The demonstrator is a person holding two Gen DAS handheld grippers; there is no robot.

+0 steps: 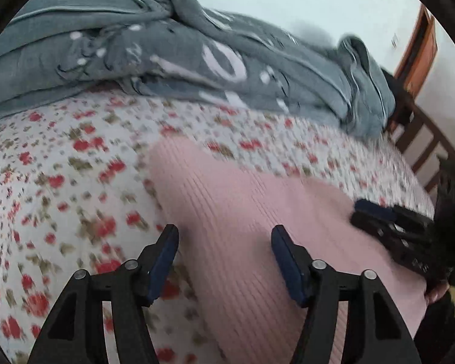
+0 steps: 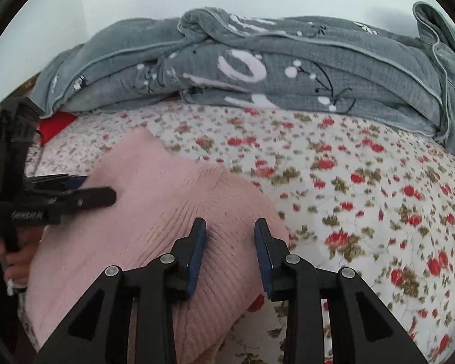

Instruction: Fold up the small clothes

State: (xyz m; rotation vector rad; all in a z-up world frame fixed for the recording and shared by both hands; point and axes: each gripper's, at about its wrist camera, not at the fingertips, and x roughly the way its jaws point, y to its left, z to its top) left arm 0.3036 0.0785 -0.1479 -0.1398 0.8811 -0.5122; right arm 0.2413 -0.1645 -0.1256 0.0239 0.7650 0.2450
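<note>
Pink garment (image 2: 154,212): ribbed matt knit.

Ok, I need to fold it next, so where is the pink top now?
The pink top lies flat on the floral sheet, left of centre in the right wrist view, in front of the grey blanket.

Wrist fisheyes, angled steeply down, close over the floral bedsheet (image 1: 60,157) — shared: pink knit garment (image 2: 154,200), grey blanket (image 2: 257,69) behind.

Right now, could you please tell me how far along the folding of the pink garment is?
Done: the pink ribbed garment lies on the floral bedsheet, apparently doubled over. In hand: nothing; the left hand-held gripper and right hand-held gripper hover open over it. Left: any further folds.
</note>
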